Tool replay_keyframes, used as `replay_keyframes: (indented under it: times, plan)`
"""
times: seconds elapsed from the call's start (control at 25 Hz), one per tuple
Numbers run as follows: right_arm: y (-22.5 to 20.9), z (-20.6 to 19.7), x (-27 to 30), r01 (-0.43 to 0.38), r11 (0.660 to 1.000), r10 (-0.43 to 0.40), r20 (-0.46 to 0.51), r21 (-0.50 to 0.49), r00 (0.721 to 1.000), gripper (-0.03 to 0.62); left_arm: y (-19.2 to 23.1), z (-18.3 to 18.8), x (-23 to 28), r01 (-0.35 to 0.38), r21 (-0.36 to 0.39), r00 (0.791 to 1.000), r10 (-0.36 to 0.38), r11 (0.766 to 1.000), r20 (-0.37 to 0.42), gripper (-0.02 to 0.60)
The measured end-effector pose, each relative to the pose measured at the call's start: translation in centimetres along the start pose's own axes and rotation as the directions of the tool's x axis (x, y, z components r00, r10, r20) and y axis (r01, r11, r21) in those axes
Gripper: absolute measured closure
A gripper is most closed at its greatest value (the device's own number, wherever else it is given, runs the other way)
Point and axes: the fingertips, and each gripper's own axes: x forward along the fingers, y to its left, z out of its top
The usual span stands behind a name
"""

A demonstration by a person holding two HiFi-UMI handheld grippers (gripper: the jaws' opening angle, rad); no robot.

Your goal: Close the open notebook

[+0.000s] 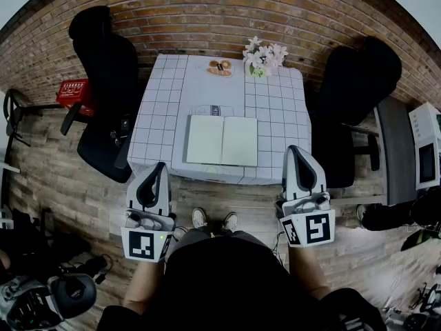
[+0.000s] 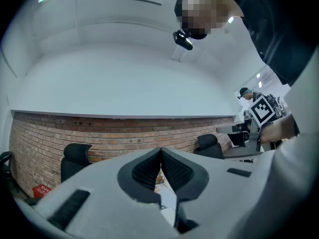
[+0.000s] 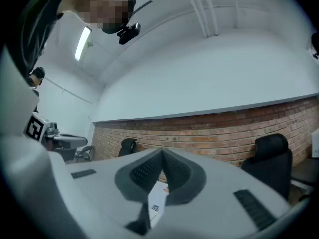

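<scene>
Head view: notebook [image 1: 221, 141] near table [image 1: 277, 116] edge

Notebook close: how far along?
Done: nothing; the notebook lies open, flat on the table. In hand: nothing; left gripper and right gripper are shut and empty, by the table's near edge, clear of the notebook. Remaining: reach in, flip one half over.

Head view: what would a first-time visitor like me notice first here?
An open notebook with blank pages lies in the middle of a white checked table. Near the table's far right corner stands a bunch of pale flowers. At the near edge, the left tongs and right tongs are both shut and empty.
</scene>
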Motion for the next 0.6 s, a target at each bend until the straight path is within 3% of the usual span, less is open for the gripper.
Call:
replay_keyframes:
  times: [0.6]
  plan:
    - [0.0,-2.3,-0.6,-0.077,0.996,0.079,-0.024,0.051,0.997,0.582,-1.7,-0.8,-1.2,-0.042,-0.008,0.999,0.042,0.999,-0.023,0.557]
